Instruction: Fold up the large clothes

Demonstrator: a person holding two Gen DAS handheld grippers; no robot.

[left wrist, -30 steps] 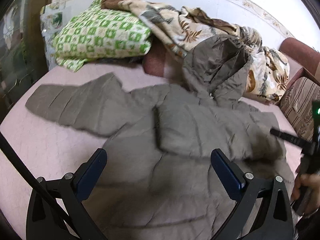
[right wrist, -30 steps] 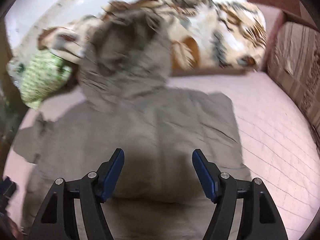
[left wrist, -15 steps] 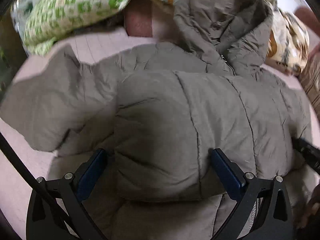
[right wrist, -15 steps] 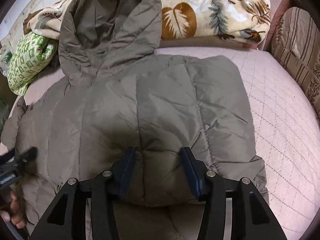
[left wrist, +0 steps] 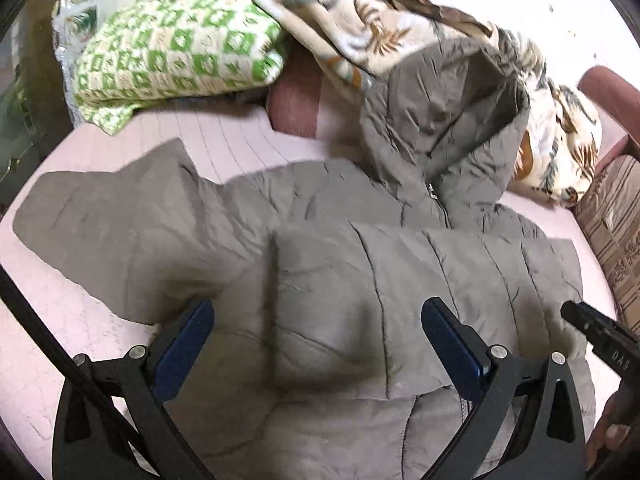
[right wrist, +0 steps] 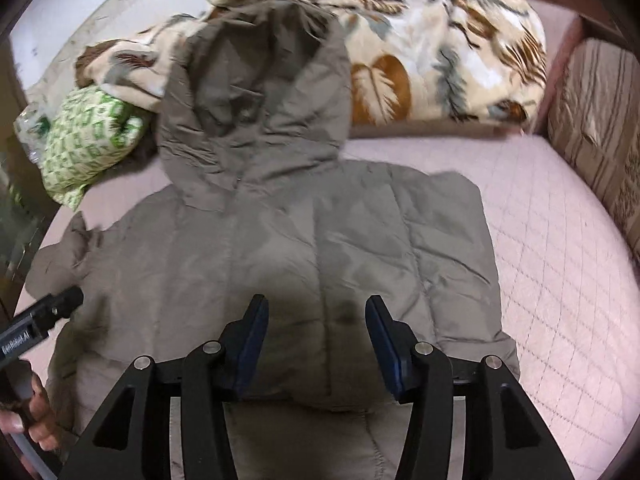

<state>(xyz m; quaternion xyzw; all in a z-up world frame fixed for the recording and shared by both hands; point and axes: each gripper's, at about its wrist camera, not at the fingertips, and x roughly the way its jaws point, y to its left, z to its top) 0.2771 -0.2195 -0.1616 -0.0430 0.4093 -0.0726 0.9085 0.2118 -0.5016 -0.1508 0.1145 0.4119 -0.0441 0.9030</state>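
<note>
Jacket: my grey hooded puffer jacket (right wrist: 320, 264) lies spread on the pink quilted bed (right wrist: 560, 264), hood (right wrist: 256, 108) propped up against the leaf-print blanket (right wrist: 440, 60) at the far side.
Fold so far: one sleeve is laid across the chest; in the left view the other sleeve (left wrist: 108, 224) is out flat to the side, not yet folded in.
Left claw: my left claw (left wrist: 316, 340) hovers over the folded sleeve, jaws well apart, nothing between the pads.
Right claw: my right claw (right wrist: 316, 344) is partway closed above the puffy sleeve edge. I judge the pads are not pressing on it; fabric bulges near them, so call it a near thing.
Handling: I expect it to be light, soft and springy, with a slick shell. Thick padding should want to puff back open, so a pinch needs a deep bite of fabric.
Where to grab: I'd take the outstretched sleeve near its cuff, or the hem by a quilted seam, where the layers bunch firmly.
Hidden: the hem and lower body are cut off below both claws. The zipper (left wrist: 434, 196) shows only near the collar. The far cuff blurs at the frame edge.
Clutter: a green checked pillow (left wrist: 172, 52) sits well apart.
</note>
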